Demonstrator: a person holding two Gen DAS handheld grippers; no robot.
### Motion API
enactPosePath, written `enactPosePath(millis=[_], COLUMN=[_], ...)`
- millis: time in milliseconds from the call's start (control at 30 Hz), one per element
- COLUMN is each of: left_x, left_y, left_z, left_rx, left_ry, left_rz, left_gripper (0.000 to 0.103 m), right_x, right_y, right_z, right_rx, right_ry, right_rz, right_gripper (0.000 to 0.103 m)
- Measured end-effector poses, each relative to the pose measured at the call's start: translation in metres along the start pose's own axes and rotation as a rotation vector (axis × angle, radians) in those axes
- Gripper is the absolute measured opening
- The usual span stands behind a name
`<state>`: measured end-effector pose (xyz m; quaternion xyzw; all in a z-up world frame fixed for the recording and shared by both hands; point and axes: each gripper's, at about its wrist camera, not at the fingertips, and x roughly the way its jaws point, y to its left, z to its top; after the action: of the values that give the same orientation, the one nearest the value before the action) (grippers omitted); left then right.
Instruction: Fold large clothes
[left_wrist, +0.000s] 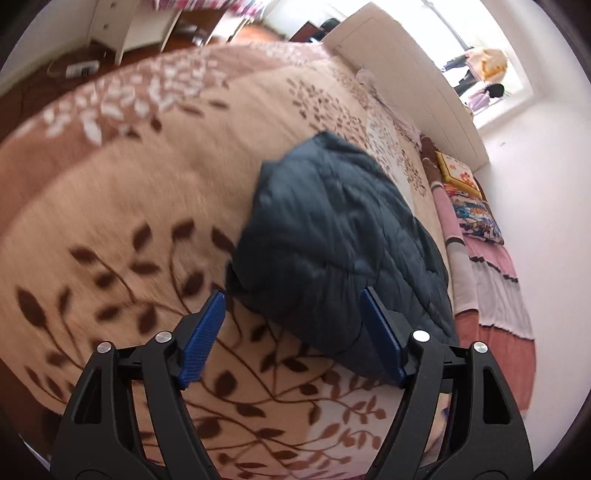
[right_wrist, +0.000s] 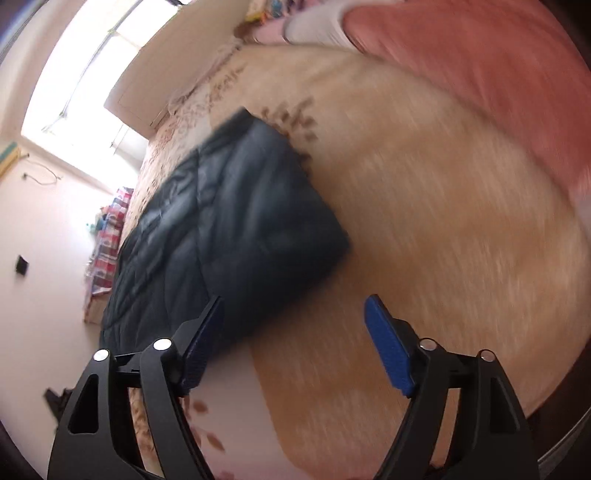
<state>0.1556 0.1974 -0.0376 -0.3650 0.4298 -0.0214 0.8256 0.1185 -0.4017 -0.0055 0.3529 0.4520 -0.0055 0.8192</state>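
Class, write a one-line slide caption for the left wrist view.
Open left gripper above a folded dark jacket on a leaf-patterned blanket.

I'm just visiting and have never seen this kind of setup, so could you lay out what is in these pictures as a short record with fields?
Setting: bedroom, large bed with a beige blanket printed with brown leaves
Garment: dark blue-grey quilted padded jacket, lying in a folded bundle on the blanket
Left hand-held gripper: jaws open, nothing between them, jacket's near edge just ahead
Right hand-held gripper: jaws open, holding nothing, jacket ahead to its left
Other bedding: pink striped quilt along the bed's edge
Picture quality: blurred by motion
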Motion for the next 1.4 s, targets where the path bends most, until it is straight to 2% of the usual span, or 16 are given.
enactPosePath(millis=[100,200,367,500,533,600,633,667,733,867,1000,1200,1267,1400], left_x=[0.022,0.045,0.072,0.085,0.087,0.088,0.086,0.084,0.075,0.046,0.006,-0.046,-0.048,-0.047], left_y=[-0.004,-0.006,0.001,0.006,0.007,0.008,0.004,-0.002,-0.019,-0.036,-0.029,0.012,0.021,0.024], left_z=[-0.007,-0.008,-0.004,0.002,0.003,0.005,0.007,0.009,0.01,0.01,-0.008,-0.065,-0.078,-0.085], left_rx=[-0.047,-0.099,-0.156,-0.227,-0.251,-0.289,-0.278,-0.252,-0.17,-0.085,-0.005,0.06,0.083,0.106], left_ry=[0.032,0.041,0.033,-0.01,-0.016,-0.023,-0.029,-0.031,-0.049,-0.073,-0.061,-0.013,-0.013,-0.04], left_rz=[-0.036,-0.014,0.015,-0.007,-0.015,-0.035,-0.05,-0.05,-0.03,-0.021,-0.003,0.067,0.095,0.123], left_gripper=[0.077,0.078,0.087,0.088,0.084,0.067,0.049,0.038,0.027,0.022,0.021,0.022,0.023,0.024], right_x=[0.011,0.029,0.059,0.073,0.075,0.082,0.084,0.084,0.078,0.055,0.028,-0.006,-0.011,-0.012], right_y=[-0.007,0.0,0.009,0.015,0.015,0.017,0.017,0.018,0.022,0.028,0.031,0.016,0.01,0.002], right_z=[-0.005,-0.004,0.002,0.018,0.021,0.03,0.032,0.034,0.036,0.03,0.011,-0.055,-0.074,-0.079], right_rx=[0.069,0.086,0.099,0.093,0.093,0.116,0.128,0.135,0.128,0.106,0.046,-0.05,-0.083,-0.057], right_ry=[0.034,0.052,0.047,-0.029,-0.043,-0.036,-0.028,-0.022,-0.012,-0.009,0.014,0.088,0.102,0.108], right_rz=[0.084,0.143,0.122,0.118,0.114,0.112,0.113,0.12,0.127,0.135,0.107,0.05,0.022,-0.03], right_gripper=[0.082,0.084,0.084,0.083,0.074,0.06,0.051,0.047,0.034,0.026,0.025,0.027,0.032,0.057])
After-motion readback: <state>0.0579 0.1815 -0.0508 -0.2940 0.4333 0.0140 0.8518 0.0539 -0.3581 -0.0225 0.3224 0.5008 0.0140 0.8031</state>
